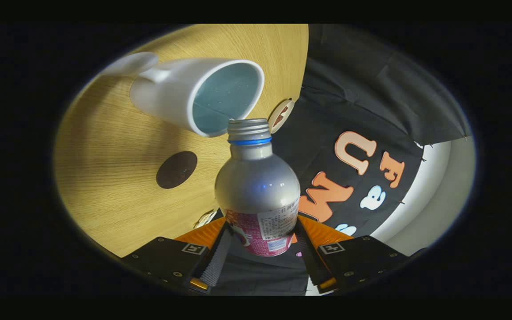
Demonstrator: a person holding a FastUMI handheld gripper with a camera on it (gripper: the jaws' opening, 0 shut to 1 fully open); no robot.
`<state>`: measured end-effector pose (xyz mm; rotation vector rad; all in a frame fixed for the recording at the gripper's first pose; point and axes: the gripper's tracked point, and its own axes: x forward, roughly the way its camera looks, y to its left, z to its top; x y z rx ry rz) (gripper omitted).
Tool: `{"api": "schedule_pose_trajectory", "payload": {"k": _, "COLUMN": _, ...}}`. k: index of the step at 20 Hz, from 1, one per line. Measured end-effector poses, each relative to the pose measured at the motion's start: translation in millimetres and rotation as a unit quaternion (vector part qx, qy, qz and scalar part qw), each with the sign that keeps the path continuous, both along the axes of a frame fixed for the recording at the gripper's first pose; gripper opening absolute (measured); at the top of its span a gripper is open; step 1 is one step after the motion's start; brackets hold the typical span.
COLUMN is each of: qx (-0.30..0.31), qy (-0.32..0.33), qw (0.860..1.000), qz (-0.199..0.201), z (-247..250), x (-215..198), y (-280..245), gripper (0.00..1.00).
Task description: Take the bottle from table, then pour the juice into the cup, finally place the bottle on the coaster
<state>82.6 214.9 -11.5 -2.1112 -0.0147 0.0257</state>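
1. The tool (259, 238) is closed on the bottle (257, 186), one finger pressed to each side of its labelled lower body; the bottle is tipped over, its neck reaching to the rim of the white cup (198, 95).
2. The neck looks capped, though the view is too warped to be sure; if so, nothing would pour.
3. The bottle mouth sits at the near edge of the cup's rim, so juice could run down outside onto the tabletop (109, 178).
4. The grip is low on a smooth metal body; further tilting may let it slip.
5. The dark round coaster (176, 169) lies on the tabletop near the cup, well placed for the set-down.
6. The tabletop is pale wood grain; black cloth hangs beyond its edge.
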Motion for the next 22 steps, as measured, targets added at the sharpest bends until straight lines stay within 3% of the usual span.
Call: {"api": "schedule_pose_trajectory", "payload": {"k": 22, "qx": -0.038, "qy": 0.005, "qw": 0.999, "qz": -0.010, "z": 4.3, "x": -4.8, "y": 4.5, "gripper": 0.76}}
